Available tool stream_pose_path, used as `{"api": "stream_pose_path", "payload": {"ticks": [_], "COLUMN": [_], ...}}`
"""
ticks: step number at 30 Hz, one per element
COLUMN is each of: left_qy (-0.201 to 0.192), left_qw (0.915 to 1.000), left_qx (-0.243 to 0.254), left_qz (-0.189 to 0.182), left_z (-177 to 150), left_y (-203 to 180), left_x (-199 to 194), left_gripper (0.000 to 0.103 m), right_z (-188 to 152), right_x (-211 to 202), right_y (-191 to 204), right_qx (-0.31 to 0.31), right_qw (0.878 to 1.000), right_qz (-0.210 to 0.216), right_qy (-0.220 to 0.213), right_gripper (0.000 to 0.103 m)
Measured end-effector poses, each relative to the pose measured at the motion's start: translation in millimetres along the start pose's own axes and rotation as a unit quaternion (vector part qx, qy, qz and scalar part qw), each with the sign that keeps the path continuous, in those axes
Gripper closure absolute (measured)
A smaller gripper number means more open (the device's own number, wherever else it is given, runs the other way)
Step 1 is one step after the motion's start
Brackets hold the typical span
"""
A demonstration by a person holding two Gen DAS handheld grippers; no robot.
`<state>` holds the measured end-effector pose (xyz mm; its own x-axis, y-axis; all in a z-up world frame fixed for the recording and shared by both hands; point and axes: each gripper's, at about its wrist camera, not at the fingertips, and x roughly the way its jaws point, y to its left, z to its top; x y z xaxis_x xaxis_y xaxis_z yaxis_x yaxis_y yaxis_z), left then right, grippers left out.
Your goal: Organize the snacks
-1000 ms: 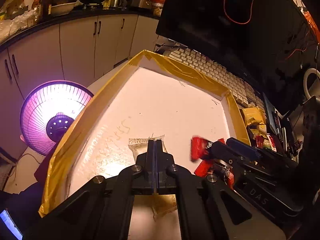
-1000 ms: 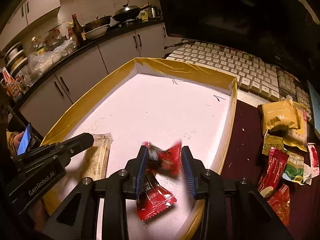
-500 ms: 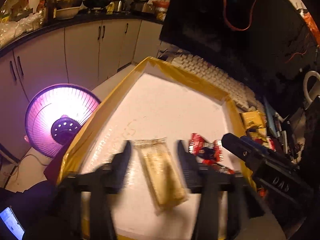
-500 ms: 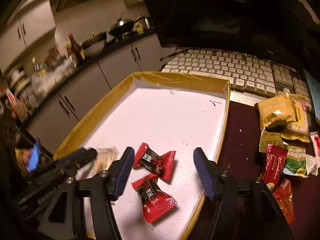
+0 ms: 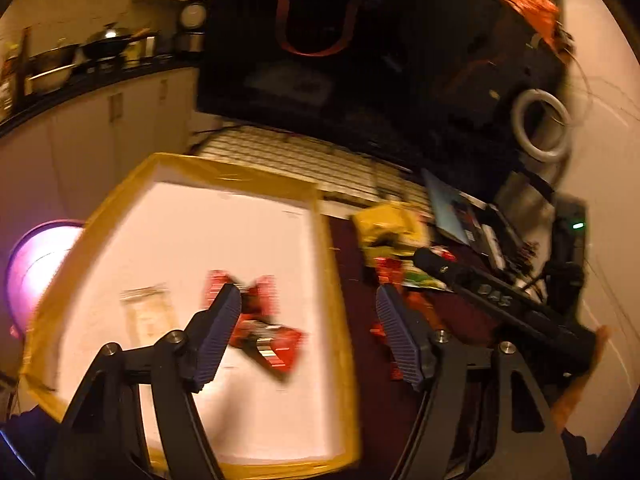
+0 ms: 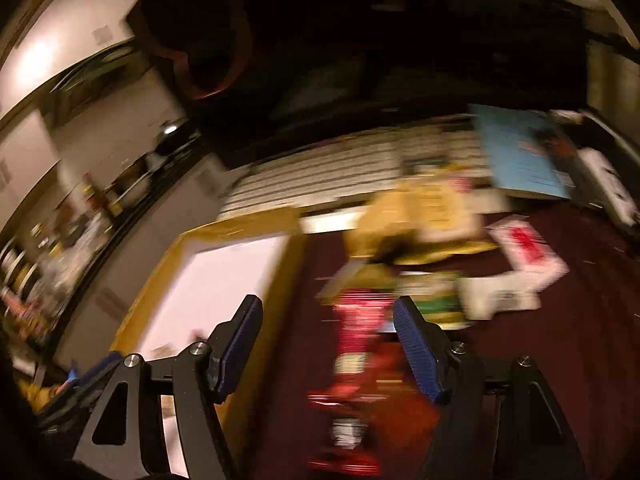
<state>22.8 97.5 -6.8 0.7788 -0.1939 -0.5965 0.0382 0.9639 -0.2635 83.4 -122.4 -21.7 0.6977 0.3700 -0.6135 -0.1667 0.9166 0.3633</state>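
A white tray with a yellow taped rim (image 5: pixel 336 280) holds a clear pale snack packet (image 5: pixel 146 312) and two red snack packets (image 5: pixel 268 340). My left gripper (image 5: pixel 310 334) is open and empty above the tray's right edge. My right gripper (image 6: pixel 328 348) is open and empty, over a blurred pile of loose snacks on the dark red table: red packets (image 6: pixel 360 328), yellow packets (image 6: pixel 424 224) and a green one (image 6: pixel 436 308). The tray (image 6: pixel 224 280) lies to its left. The right gripper's body also shows in the left wrist view (image 5: pixel 500 304).
A white keyboard (image 5: pixel 304 160) and a dark monitor (image 5: pixel 360 60) stand behind the tray. A blue booklet (image 6: pixel 520 152) and a white-red packet (image 6: pixel 528 248) lie at the right. A glowing heater (image 5: pixel 36 264) stands left of the table, kitchen cabinets beyond.
The left gripper opened, let go of the pale packet and swung right. The right gripper released the red packet in the tray and moved right over the loose snack pile.
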Motion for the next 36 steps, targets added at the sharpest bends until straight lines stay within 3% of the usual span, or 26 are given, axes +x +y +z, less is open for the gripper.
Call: {"api": "stream_pose_path", "payload": {"ticks": [5, 9, 19, 24, 31, 36], "left_qy": [0.034, 0.055, 0.076, 0.077, 0.069, 0.074], "left_qw": [0.9985, 0.9973, 0.9955, 0.9955, 0.9952, 0.9948], "left_qx": [0.022, 0.033, 0.048, 0.044, 0.058, 0.060], "left_qz": [-0.036, -0.036, -0.031, -0.034, -0.038, -0.035], "left_z": [1.6, -0.9, -4.3, -3.7, -0.6, 1.0], "left_y": [-31.2, -48.5, -63.0, -64.9, -75.2, -75.7], "left_x": [21.3, 34.0, 52.0, 55.7, 57.7, 65.0], "left_gripper": [0.033, 0.033, 0.033, 0.033, 0.033, 0.033], "right_z": [-2.3, -3.8, -1.5, -2.2, -1.9, 0.7], "right_x": [6.3, 8.7, 17.7, 15.7, 1.0, 0.2], "right_y": [-56.2, -94.7, -82.5, -85.6, -94.8, -107.3], "right_qx": [0.034, 0.102, 0.036, 0.050, 0.077, 0.108], "right_qw": [0.995, 0.992, 0.997, 0.998, 0.996, 0.993], "right_qz": [-0.093, -0.063, -0.036, -0.024, -0.035, -0.042], "right_qy": [0.014, 0.029, 0.051, 0.043, -0.007, -0.010], "right_gripper": [0.033, 0.034, 0.033, 0.033, 0.033, 0.033]}}
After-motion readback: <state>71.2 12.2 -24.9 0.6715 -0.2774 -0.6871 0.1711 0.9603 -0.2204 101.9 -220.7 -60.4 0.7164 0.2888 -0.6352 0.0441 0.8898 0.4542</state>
